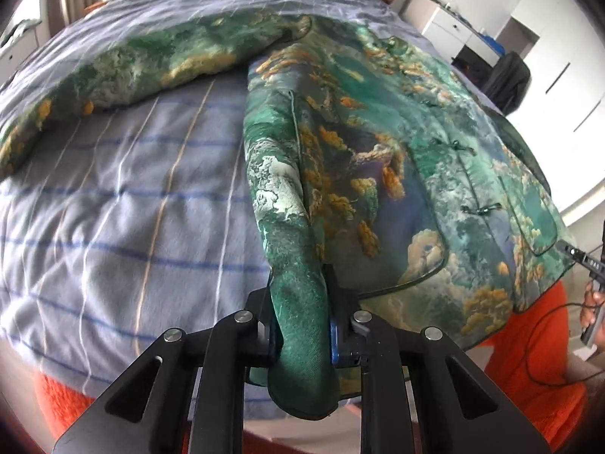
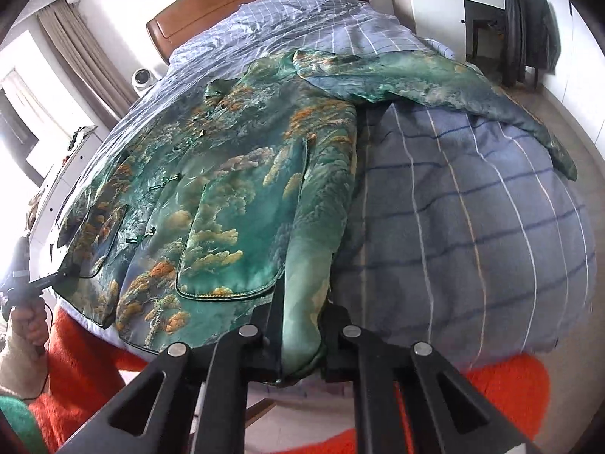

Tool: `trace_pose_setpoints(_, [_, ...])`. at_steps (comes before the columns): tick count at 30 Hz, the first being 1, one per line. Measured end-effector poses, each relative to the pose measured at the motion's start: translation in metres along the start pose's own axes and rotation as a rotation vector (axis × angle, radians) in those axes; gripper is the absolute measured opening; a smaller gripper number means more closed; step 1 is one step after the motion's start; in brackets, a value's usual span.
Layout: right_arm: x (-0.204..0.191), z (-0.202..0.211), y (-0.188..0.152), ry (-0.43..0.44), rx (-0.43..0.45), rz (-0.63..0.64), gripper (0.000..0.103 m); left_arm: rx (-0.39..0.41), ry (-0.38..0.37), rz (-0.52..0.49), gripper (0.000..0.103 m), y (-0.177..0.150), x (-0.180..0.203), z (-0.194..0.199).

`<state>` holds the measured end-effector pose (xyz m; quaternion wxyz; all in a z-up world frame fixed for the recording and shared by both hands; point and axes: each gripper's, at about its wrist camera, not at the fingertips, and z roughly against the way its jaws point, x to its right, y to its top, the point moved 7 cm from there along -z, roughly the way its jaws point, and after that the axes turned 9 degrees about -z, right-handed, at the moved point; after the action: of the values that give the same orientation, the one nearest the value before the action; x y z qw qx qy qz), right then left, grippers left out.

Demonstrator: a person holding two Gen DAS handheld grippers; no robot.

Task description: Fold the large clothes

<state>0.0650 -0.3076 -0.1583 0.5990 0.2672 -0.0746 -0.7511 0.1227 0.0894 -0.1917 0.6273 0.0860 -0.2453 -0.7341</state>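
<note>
Left gripper (image 1: 302, 325) and right gripper (image 2: 298, 335) each clamp a jacket (image 1: 378, 159) hem corner at the bed (image 1: 113, 208) foot edge; bare quilt flanks the jacket.

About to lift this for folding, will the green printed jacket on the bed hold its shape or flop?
The jacket will probably flop: its hem bunches softly in the left gripper. Its sheen suggests slippery cloth. It looks padded, so perhaps bulky rather than heavy.

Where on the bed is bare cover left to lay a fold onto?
Free: striped blanket between the jacket body's side and its spread sleeve; the same on the other side under the other sleeve; checked sheet near the headboard. Crowded: the hem, where both grippers clamp.
</note>
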Motion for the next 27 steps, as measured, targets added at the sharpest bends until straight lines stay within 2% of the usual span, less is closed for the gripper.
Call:
trace_pose_setpoints(1, [0.003,-0.004,-0.002,-0.014,-0.003,0.004,0.013,-0.008,0.010,-0.003,0.021,-0.002,-0.002,-0.007])
trace_pose_setpoints(3, [0.013,-0.020,-0.003,-0.059,-0.003,-0.010,0.017,-0.017,0.050,-0.010,0.036,0.005,-0.005,-0.020])
trace_pose_setpoints(4, [0.018,-0.025,-0.001,-0.066,-0.006,-0.026,0.019,-0.012,0.082,-0.020,0.040,0.007,-0.006,-0.021])
trace_pose_setpoints(5, [0.024,-0.030,0.000,-0.081,-0.004,-0.044,0.027,-0.007,0.111,-0.025,0.051,0.010,-0.006,-0.019])
trace_pose_setpoints(6, [0.028,-0.032,0.002,-0.107,0.004,-0.049,0.042,0.006,0.140,-0.029,0.063,0.012,-0.007,-0.014])
trace_pose_setpoints(7, [0.031,-0.030,0.004,-0.135,0.016,-0.048,0.049,0.026,0.148,-0.029,0.069,0.015,-0.005,-0.006])
trace_pose_setpoints(9, [0.035,-0.022,0.006,-0.159,0.039,-0.047,0.075,0.097,0.171,-0.020,0.089,0.020,-0.003,0.013])
trace_pose_setpoints(11, [0.041,-0.012,0.010,-0.197,0.069,-0.054,0.080,0.186,0.222,-0.001,0.099,0.024,-0.001,0.037])
trace_pose_setpoints(14, [0.041,0.008,0.018,-0.252,0.137,-0.043,0.080,0.282,0.276,-0.003,0.102,0.032,0.011,0.061])
trace_pose_setpoints(17, [0.031,0.028,0.025,-0.245,0.197,-0.028,0.080,0.264,0.289,-0.072,0.102,0.041,0.026,0.070])
trace_pose_setpoints(18, [0.024,0.034,0.030,-0.230,0.217,-0.017,0.080,0.258,0.296,-0.100,0.102,0.048,0.032,0.072])
trace_pose_setpoints(20, [0.012,0.043,0.036,-0.197,0.246,0.001,0.080,0.304,0.321,-0.115,0.103,0.060,0.039,0.081])
trace_pose_setpoints(25, [-0.020,0.050,0.044,-0.064,0.249,-0.020,0.080,0.431,0.267,-0.116,0.103,0.085,0.057,0.108])
trace_pose_setpoints(27, [-0.028,0.052,0.043,-0.031,0.251,-0.026,0.080,0.456,0.327,-0.153,0.103,0.093,0.059,0.112])
